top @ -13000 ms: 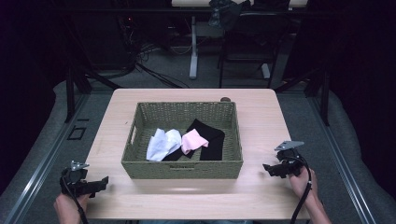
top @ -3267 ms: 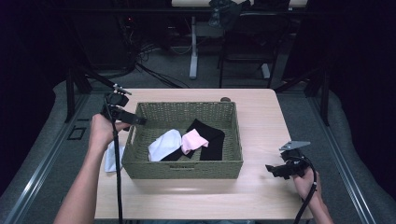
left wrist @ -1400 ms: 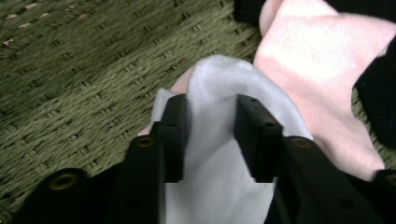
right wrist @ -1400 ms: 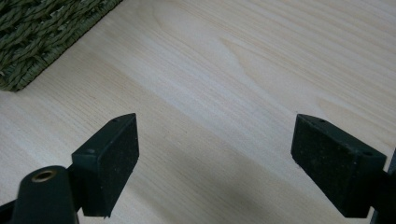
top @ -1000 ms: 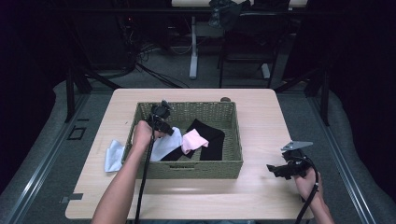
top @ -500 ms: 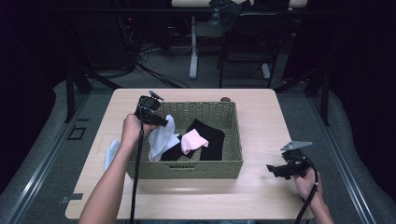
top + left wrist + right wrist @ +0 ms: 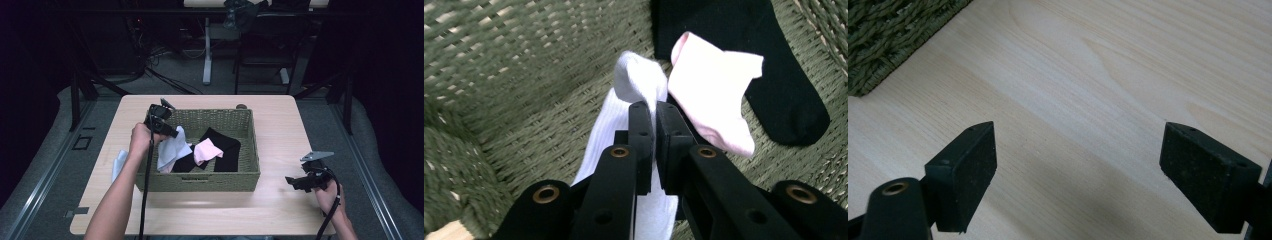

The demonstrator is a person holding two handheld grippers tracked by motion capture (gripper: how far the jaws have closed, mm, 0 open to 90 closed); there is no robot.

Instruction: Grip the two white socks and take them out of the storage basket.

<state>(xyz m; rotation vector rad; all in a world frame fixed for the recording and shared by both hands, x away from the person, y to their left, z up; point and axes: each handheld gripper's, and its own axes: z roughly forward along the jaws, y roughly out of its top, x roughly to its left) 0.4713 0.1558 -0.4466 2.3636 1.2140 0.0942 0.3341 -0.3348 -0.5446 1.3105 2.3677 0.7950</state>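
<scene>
White sock clamped in left claw above basket; right claw wide apart over table.

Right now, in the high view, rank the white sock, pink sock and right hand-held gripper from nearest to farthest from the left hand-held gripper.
1. White sock: pinched in the left hand-held gripper, basket's left side.
2. Pink sock: basket's middle, on the black garment.
3. Right hand-held gripper: over bare table, right of the basket.

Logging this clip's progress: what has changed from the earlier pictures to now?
The left claw went into the basket, clamped the white sock and is lifting it. Another white sock now lies on the table left of the basket. The right claw stayed open; pink sock and black socks unmoved.
</scene>
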